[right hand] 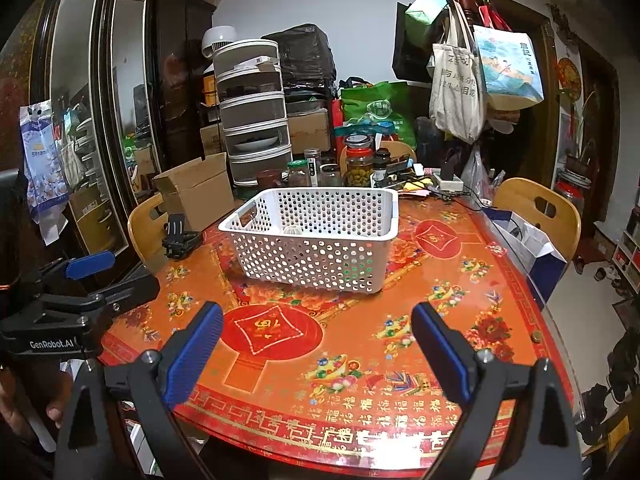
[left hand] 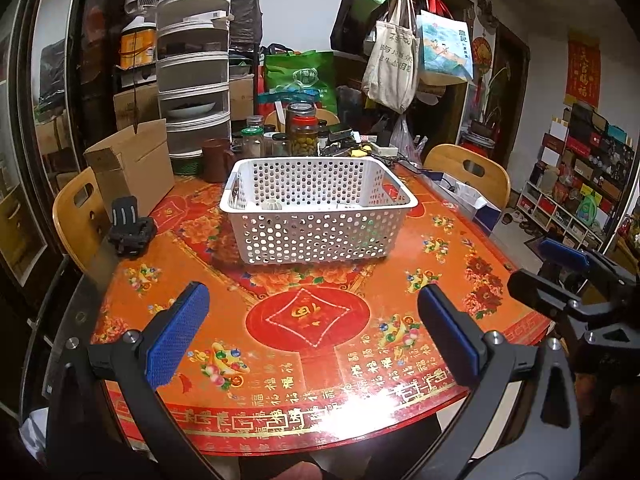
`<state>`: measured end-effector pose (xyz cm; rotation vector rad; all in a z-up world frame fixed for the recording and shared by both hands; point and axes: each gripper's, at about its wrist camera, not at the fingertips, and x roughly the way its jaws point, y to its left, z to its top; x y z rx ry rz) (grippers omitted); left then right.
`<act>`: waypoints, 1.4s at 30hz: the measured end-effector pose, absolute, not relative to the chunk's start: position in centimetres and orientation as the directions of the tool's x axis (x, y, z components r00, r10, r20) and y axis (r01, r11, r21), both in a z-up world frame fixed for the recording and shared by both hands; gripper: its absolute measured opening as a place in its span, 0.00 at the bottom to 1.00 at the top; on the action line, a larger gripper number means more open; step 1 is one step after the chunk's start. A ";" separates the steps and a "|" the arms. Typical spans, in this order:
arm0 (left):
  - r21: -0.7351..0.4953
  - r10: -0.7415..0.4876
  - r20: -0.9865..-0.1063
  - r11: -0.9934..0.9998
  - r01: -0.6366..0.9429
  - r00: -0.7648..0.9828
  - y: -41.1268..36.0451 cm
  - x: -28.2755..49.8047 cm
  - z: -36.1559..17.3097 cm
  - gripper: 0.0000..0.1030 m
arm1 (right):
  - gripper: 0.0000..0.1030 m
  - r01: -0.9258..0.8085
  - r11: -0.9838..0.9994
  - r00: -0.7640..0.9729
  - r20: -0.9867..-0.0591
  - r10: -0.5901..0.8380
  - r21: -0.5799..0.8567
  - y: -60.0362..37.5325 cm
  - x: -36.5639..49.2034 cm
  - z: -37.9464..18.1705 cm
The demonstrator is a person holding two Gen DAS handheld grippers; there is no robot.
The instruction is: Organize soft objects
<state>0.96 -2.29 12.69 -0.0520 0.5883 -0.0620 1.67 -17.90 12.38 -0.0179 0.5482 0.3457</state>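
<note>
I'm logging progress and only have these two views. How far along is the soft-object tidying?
It looks done or nearly so. The white basket sits mid-table; a small pale item and bits of colour behind its holes suggest things are inside, though what they are is unclear. In hand: nothing; the left gripper and right gripper are open and empty. Left: no loose soft objects show on the table.

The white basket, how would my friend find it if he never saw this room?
Look at the round orange-red table. Near its middle stands the white basket, in front of the jars. It is the only white thing full of little round holes.
</note>
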 end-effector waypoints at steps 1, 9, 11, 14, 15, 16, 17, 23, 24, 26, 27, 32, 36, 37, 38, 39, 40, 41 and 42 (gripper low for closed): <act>-0.064 -0.071 -0.553 0.997 0.043 0.830 -2.3 1.0 12.7 1.00 | 0.92 -0.327 0.942 0.797 -0.513 0.318 0.075 -17.9 1.7 12.3; -0.067 -0.076 -0.554 0.997 0.047 0.829 -2.1 0.8 12.6 1.00 | 0.92 -0.337 0.938 0.795 -0.511 0.327 0.077 -17.8 1.5 12.3; -0.066 -0.076 -0.554 0.997 0.046 0.829 -2.1 0.8 12.6 1.00 | 0.92 -0.337 0.938 0.795 -0.511 0.327 0.076 -17.7 1.5 12.3; -0.068 -0.077 -0.554 0.997 0.047 0.829 -2.1 0.8 12.6 1.00 | 0.92 -0.339 0.938 0.794 -0.511 0.328 0.076 -17.7 1.4 12.3; -0.067 -0.076 -0.555 0.997 0.046 0.829 -2.2 0.8 12.6 1.00 | 0.92 -0.340 0.937 0.794 -0.511 0.329 0.075 -17.7 1.3 12.4; -0.067 -0.076 -0.554 0.997 0.047 0.829 -2.2 0.8 12.6 1.00 | 0.92 -0.343 0.937 0.794 -0.510 0.331 0.074 -17.7 1.2 12.4; -0.066 -0.076 -0.554 0.997 0.047 0.829 -2.2 0.8 12.7 1.00 | 0.92 -0.344 0.936 0.794 -0.510 0.332 0.074 -17.7 1.2 12.4; -0.067 -0.077 -0.556 0.997 0.048 0.827 -2.3 0.8 12.5 1.00 | 0.92 -0.344 0.936 0.793 -0.510 0.332 0.074 -17.7 1.1 12.5; -0.067 -0.079 -0.557 0.996 0.050 0.826 -2.3 0.8 12.4 1.00 | 0.92 -0.344 0.936 0.794 -0.510 0.332 0.074 -17.7 1.2 12.5; -0.065 -0.080 -0.559 0.996 0.052 0.826 -2.4 0.8 12.2 1.00 | 0.92 -0.344 0.936 0.794 -0.510 0.331 0.074 -17.7 1.1 12.5; -0.065 -0.080 -0.558 0.997 0.052 0.826 -2.4 0.8 12.2 1.00 | 0.92 -0.344 0.936 0.793 -0.510 0.332 0.074 -17.7 1.2 12.5; -0.063 -0.082 -0.558 0.996 0.056 0.826 -2.5 0.8 12.1 1.00 | 0.92 -0.344 0.936 0.793 -0.510 0.332 0.074 -17.7 1.1 12.5; -0.062 -0.081 -0.559 0.997 0.056 0.825 -2.5 0.8 12.1 1.00 | 0.92 -0.344 0.936 0.793 -0.510 0.332 0.074 -17.7 1.2 12.5; -0.061 -0.081 -0.558 0.997 0.056 0.826 -2.6 0.8 12.1 1.00 | 0.92 -0.343 0.937 0.794 -0.511 0.331 0.074 -17.7 1.1 12.5; -0.060 -0.079 -0.556 0.997 0.055 0.827 -2.6 0.8 12.1 1.00 | 0.92 -0.343 0.936 0.793 -0.511 0.331 0.075 -17.8 1.2 12.5; -0.058 -0.077 -0.553 0.997 0.054 0.829 -2.6 0.8 12.1 1.00 | 0.92 -0.343 0.936 0.793 -0.512 0.332 0.075 -17.8 1.2 12.5; -0.057 -0.078 -0.550 0.997 0.055 0.832 -2.6 0.8 12.1 1.00 | 0.92 -0.343 0.936 0.793 -0.512 0.331 0.075 -17.8 1.2 12.5; -0.057 -0.079 -0.546 0.997 0.057 0.834 -2.6 0.7 12.1 1.00 | 0.92 -0.343 0.936 0.792 -0.512 0.331 0.075 -17.8 1.2 12.5; -0.058 -0.081 -0.544 0.997 0.059 0.835 -2.6 0.7 12.0 1.00 | 0.92 -0.344 0.936 0.792 -0.512 0.332 0.075 -17.9 1.2 12.5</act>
